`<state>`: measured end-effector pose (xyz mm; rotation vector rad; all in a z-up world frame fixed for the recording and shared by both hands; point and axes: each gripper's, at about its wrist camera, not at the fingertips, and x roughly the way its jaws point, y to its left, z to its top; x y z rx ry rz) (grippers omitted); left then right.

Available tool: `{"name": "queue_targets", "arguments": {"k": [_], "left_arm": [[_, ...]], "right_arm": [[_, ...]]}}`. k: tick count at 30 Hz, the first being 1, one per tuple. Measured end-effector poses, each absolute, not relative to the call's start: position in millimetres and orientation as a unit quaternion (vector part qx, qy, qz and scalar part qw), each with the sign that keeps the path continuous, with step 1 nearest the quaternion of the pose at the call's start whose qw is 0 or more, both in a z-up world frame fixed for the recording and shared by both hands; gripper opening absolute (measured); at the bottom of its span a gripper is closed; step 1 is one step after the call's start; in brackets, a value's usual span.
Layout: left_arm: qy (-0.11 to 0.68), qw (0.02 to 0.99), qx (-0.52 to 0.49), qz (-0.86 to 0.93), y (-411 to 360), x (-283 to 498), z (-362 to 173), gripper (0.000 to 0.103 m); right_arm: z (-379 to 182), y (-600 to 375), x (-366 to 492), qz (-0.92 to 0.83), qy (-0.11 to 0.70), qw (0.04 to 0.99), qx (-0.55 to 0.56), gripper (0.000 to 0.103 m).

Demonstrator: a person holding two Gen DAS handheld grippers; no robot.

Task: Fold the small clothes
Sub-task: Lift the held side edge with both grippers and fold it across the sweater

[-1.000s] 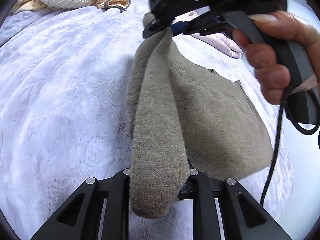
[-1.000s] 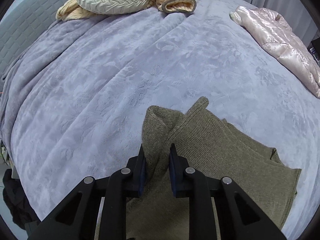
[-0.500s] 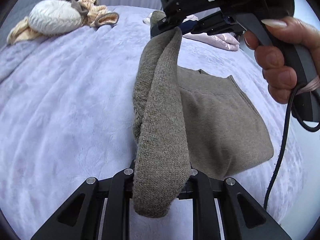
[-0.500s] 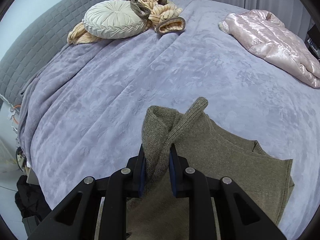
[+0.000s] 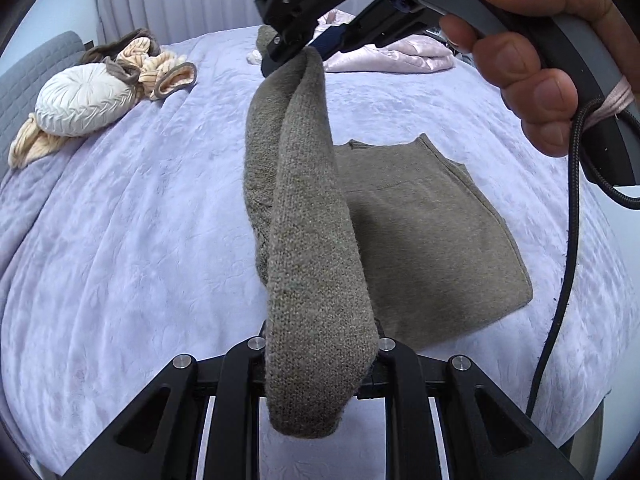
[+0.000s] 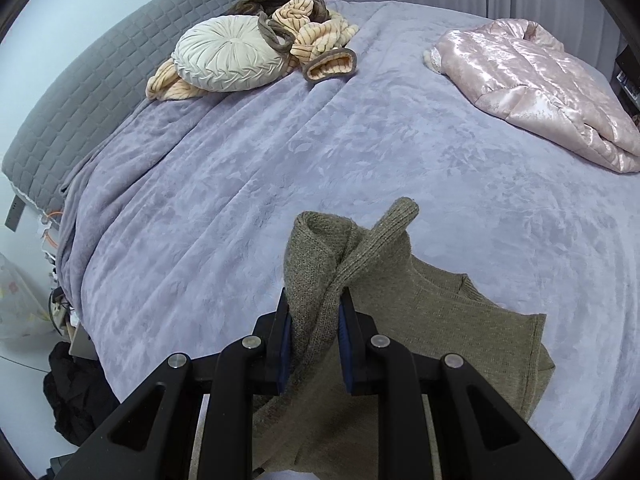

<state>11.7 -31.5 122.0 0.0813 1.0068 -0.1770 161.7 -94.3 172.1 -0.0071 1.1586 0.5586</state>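
- Raised higher since 1.0 s ago: olive-brown knit sweater, one edge stretched taut, body flat on lilac plush bedspread
- Left gripper and right gripper each clamp sweater fabric

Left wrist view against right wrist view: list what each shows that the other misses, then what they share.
Only the left wrist view shows the hand gripping the right gripper's handle, its black cable, and the sweater's hem lying flat on the bed.

Only the right wrist view shows the grey quilted headboard in full, the dark clutter beside the bed, and the right gripper shut on a bunched fold.

Both show the olive sweater held by both grippers, the lilac blanket, the round cushion, the striped garment and the pink jacket.
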Motion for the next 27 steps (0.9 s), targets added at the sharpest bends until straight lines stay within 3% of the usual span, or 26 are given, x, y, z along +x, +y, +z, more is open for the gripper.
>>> {"name": "queue_targets", "arguments": {"k": [27], "left_arm": [[0.508, 0.848, 0.108, -0.105, -143, 27, 106, 0.021]], "right_arm": [[152, -191, 168, 0.278, 0.542, 0.791, -0.057, 0.021]]}}
